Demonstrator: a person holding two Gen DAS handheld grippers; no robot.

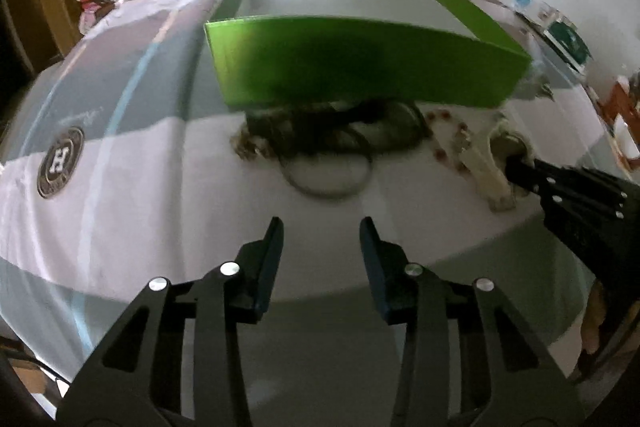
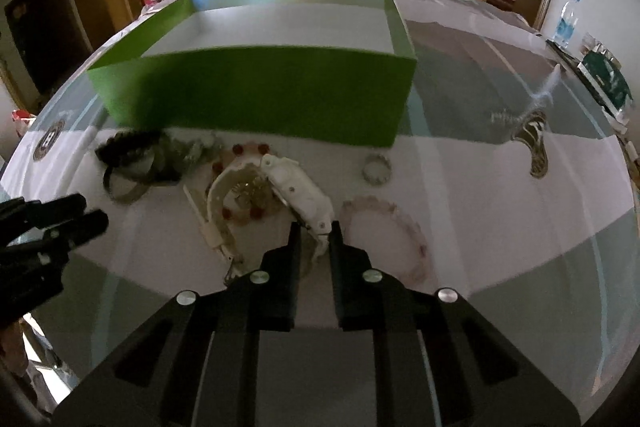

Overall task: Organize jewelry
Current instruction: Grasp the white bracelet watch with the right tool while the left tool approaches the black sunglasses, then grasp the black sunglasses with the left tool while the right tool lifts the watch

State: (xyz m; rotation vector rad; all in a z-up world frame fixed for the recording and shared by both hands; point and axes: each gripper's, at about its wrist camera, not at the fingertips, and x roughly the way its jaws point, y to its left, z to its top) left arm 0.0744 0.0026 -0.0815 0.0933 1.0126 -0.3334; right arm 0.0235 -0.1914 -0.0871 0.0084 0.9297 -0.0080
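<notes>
Jewelry lies heaped just before the green box [image 2: 256,95], outside it. Right gripper [image 2: 316,227] is clenched on the white watch [image 2: 296,187] strap; a bead strand [image 2: 240,213] tangled beneath may drag along. Left gripper [image 1: 320,227], half-closed on nothing, hovers near a dark bangle [image 1: 328,179].

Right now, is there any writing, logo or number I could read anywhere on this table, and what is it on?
"H": large letter in the round dark emblem printed on the grey and white tablecloth.
Ring of lettering around that emblem: too blurred to read.
Faint script above the emblem: unreadable.
Clear plastic bottle's blue label: too small.
Green cardboard box: no text.
</notes>
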